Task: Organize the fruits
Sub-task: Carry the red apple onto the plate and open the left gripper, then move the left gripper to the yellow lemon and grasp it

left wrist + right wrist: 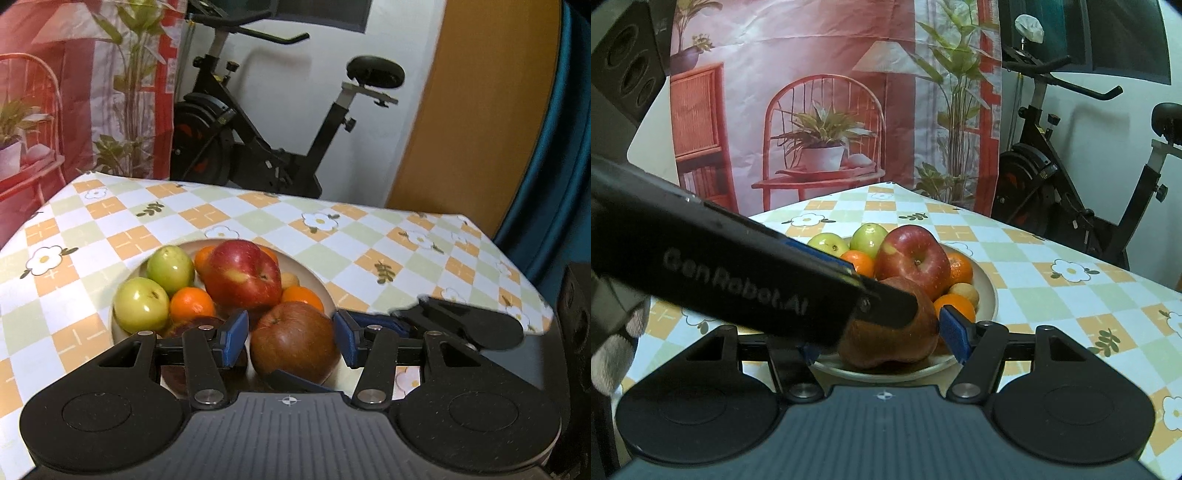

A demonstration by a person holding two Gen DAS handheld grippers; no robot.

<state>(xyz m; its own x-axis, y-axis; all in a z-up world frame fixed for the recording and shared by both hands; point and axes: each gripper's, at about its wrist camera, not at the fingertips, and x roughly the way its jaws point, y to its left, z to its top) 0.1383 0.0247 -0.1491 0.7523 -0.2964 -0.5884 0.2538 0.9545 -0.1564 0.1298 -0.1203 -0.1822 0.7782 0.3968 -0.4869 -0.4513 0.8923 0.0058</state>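
A cream plate [317, 275] on the checked tablecloth holds a red apple [243, 275], two green apples [140, 304], several oranges [192, 304] and a dark brownish-red apple [295, 341] at its near edge. My left gripper [291, 334] is open, its blue pads on either side of the dark apple with small gaps. In the right wrist view my right gripper [882, 338] is also open around the same dark apple [890, 343]; its right pad [955, 332] shows, its left pad is mostly hidden by the left gripper's black body [738, 273].
The plate [988, 295] sits near the table's near-left part; bare checked tablecloth [1052, 295] spreads to the right. An exercise bike [258, 122] stands behind the table, with a printed backdrop [831, 110] and an orange door [480, 110].
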